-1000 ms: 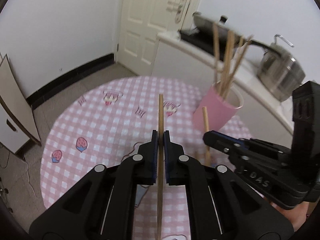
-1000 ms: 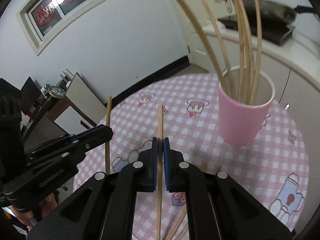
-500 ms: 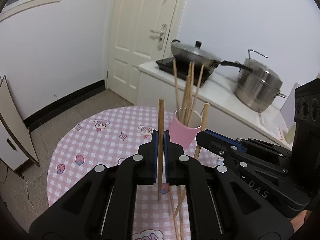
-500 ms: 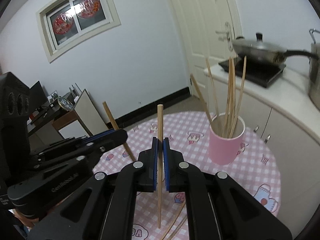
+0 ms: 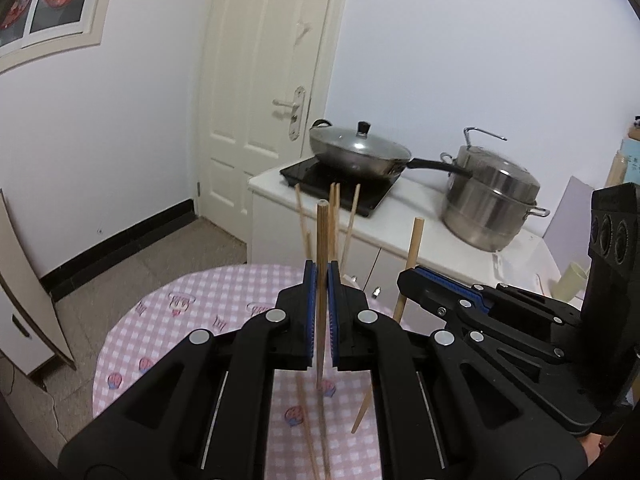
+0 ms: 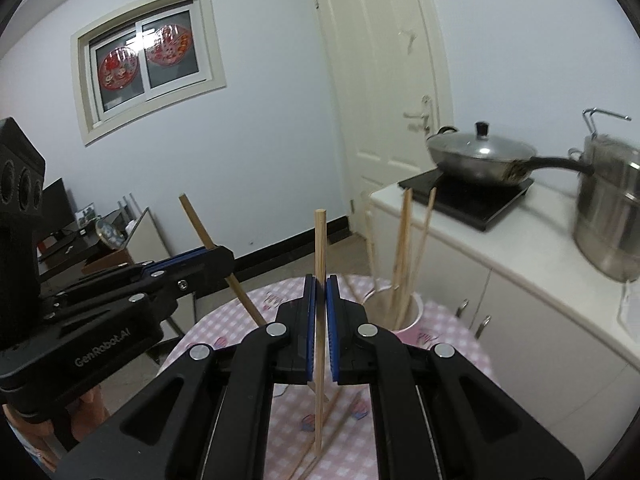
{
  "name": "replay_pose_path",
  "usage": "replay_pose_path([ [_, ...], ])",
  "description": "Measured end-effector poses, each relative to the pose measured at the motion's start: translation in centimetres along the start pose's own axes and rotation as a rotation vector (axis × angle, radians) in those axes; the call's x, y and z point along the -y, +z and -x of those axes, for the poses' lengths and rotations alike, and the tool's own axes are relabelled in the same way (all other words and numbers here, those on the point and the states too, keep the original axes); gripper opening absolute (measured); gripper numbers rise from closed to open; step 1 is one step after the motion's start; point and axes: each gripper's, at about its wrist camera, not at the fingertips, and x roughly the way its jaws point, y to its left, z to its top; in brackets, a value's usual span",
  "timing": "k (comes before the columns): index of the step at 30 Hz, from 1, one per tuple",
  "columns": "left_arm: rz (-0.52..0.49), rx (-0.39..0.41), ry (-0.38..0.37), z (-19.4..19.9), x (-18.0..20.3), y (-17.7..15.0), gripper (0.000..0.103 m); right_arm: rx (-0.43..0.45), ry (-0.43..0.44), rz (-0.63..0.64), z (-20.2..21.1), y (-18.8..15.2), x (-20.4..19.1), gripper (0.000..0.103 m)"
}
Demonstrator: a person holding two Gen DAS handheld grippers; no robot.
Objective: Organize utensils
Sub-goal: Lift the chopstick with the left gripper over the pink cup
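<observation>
My left gripper [image 5: 320,276] is shut on a wooden chopstick [image 5: 321,240] held upright, high above the round pink-checked table [image 5: 160,320]. My right gripper [image 6: 320,284] is shut on another chopstick [image 6: 319,240], also upright. Each gripper shows in the other's view: the right one [image 5: 404,280] with its slanted chopstick [image 5: 414,240], the left one [image 6: 224,256] with its chopstick [image 6: 196,220]. The pink cup [image 6: 408,316] holds several chopsticks [image 6: 404,248] and stands at the table's far side. Loose chopsticks [image 5: 320,436] lie on the table below, also in the right wrist view [image 6: 320,440].
A white counter [image 5: 400,216] behind the table carries an induction hob with a lidded wok [image 5: 360,152] and a steel steamer pot [image 5: 488,196]. A white door [image 5: 256,100] is at the back. A board [image 5: 24,300] leans at the left.
Both grippers have risen well above the table with their chopsticks still held. The cup and table now look smaller and lower in both views.
</observation>
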Motion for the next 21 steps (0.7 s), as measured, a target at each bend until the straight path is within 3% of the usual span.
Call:
replay_pose_path([
  [21,0.0,0.108,-0.009,-4.5,2.0,6.3,0.006,0.241,-0.124,0.001,-2.4,5.0,5.0,0.004],
])
